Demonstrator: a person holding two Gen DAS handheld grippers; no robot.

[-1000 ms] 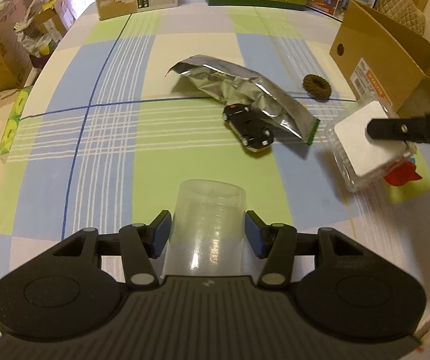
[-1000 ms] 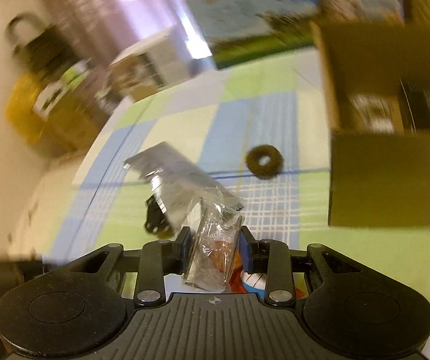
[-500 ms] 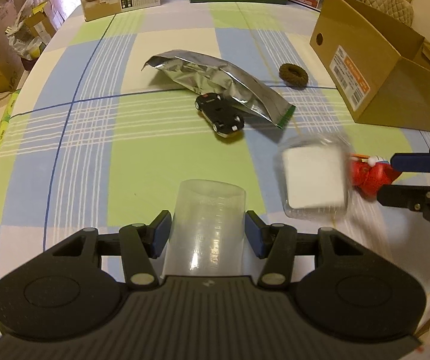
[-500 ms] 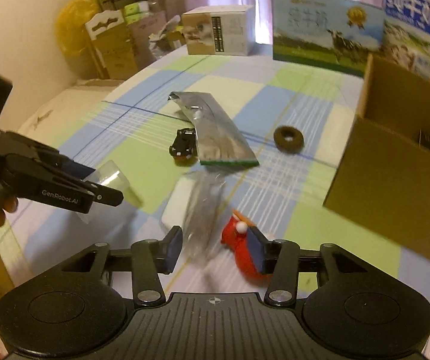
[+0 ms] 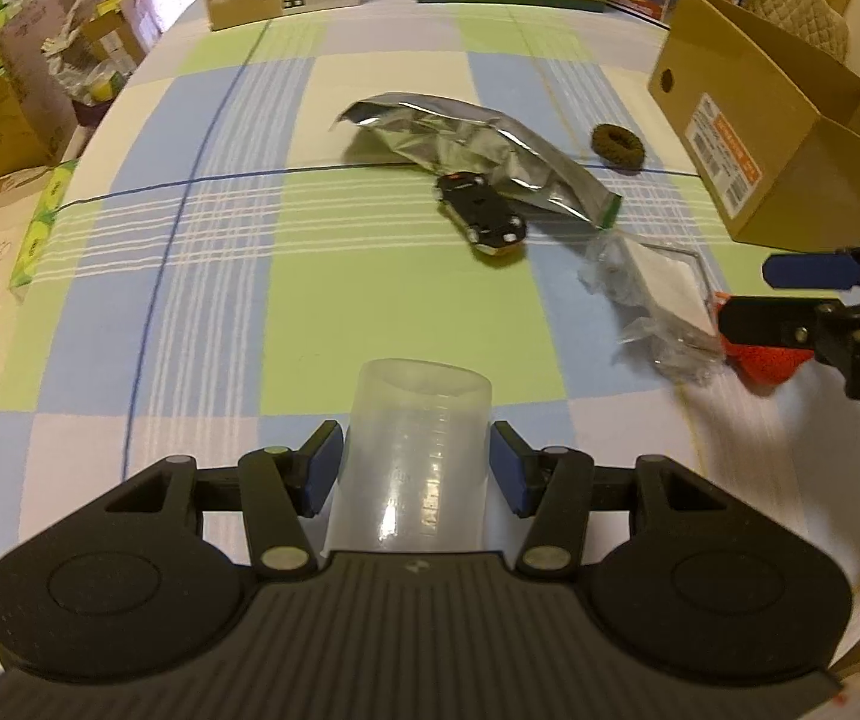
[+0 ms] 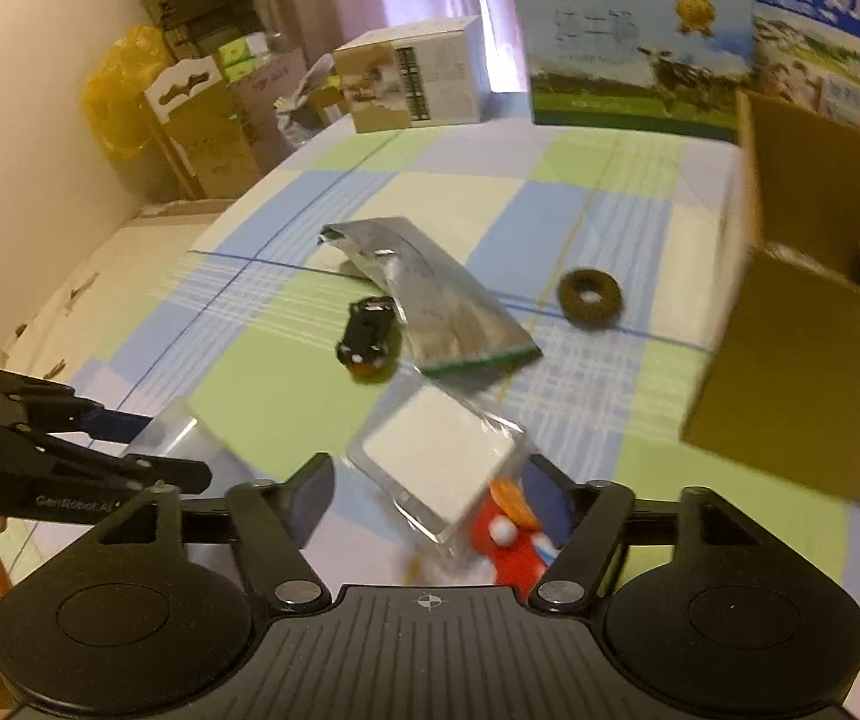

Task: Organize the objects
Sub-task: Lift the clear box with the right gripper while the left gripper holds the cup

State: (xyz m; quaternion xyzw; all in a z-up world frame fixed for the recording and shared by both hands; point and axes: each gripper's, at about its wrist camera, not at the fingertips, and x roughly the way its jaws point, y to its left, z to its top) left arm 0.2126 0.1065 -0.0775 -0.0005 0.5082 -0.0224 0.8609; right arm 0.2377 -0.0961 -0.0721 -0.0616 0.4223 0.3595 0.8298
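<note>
My left gripper (image 5: 418,468) is shut on a translucent plastic cup (image 5: 415,450), held low over the checked tablecloth. My right gripper (image 6: 433,498) stands open, seen from the left wrist view at the right edge (image 5: 778,300). A clear plastic packet with a white pad (image 6: 442,462) lies loose on the cloth just ahead of the right fingers, touching a red toy figure (image 6: 508,540) beside the right finger. Farther out lie a black toy car (image 5: 481,213), a silver foil pouch (image 5: 484,150) and a brown hair tie (image 5: 617,144).
An open cardboard box (image 5: 778,138) stands at the right with dark items inside. Printed cartons (image 6: 634,42) line the table's far edge. Boxes and bags (image 5: 22,90) crowd the floor past the left edge. Bare cloth (image 5: 220,300) stretches across the left half.
The right gripper has opened and let go of the clear packet, which dropped onto the cloth by the red toy. The left gripper still holds the cup.
</note>
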